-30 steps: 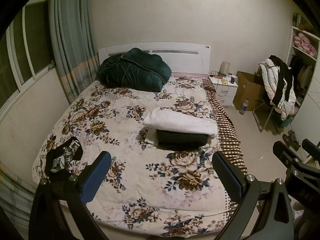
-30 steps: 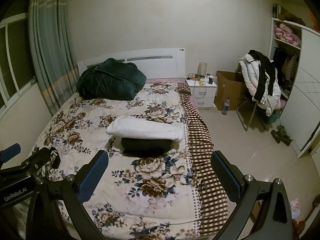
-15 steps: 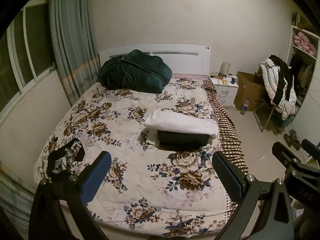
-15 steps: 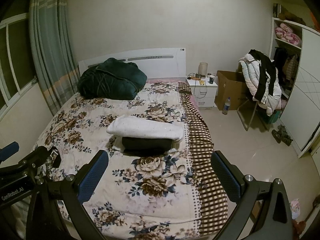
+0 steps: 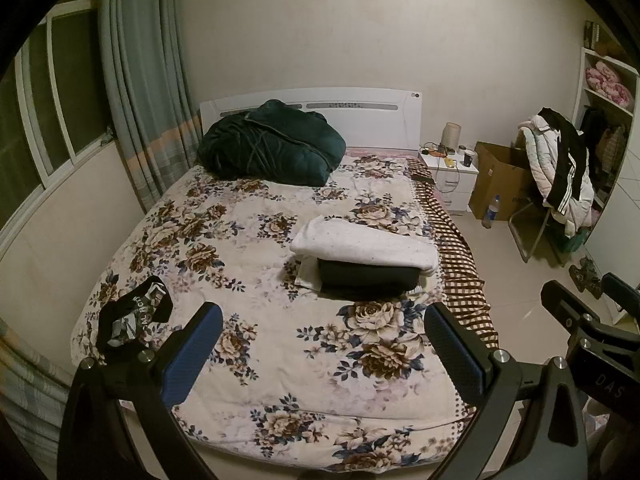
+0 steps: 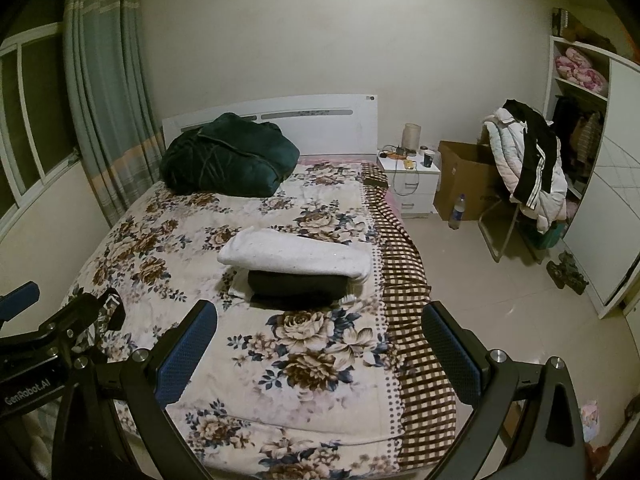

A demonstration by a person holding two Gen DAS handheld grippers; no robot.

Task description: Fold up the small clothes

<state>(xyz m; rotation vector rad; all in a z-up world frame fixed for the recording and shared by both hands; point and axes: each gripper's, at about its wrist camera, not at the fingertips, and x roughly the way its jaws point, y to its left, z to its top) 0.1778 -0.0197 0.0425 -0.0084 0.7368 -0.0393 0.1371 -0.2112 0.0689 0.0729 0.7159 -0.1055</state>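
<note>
A small black garment [image 5: 132,314] with a printed waistband lies crumpled at the near left corner of the floral bed [image 5: 256,264]. A stack of folded clothes, a white piece [image 5: 364,246] over a dark piece [image 5: 368,278], sits at the bed's middle right; it also shows in the right wrist view [image 6: 296,258]. My left gripper [image 5: 324,350] is open and empty, held back from the bed's foot. My right gripper [image 6: 320,346] is open and empty beside it. In the right wrist view the black garment [image 6: 110,308] is mostly hidden behind the left gripper's body.
A dark green quilt bundle [image 5: 272,144] lies by the white headboard [image 5: 360,112]. A nightstand [image 5: 450,178], a cardboard box [image 5: 498,184], a bottle [image 5: 490,212] and a chair piled with coats [image 5: 560,172] stand right of the bed. Curtains [image 5: 140,88] and a window are on the left.
Both grippers have drawn back and risen slightly, so the bed sits a little lower and farther in both views. Both stay open and empty. Nothing on the bed has moved.
</note>
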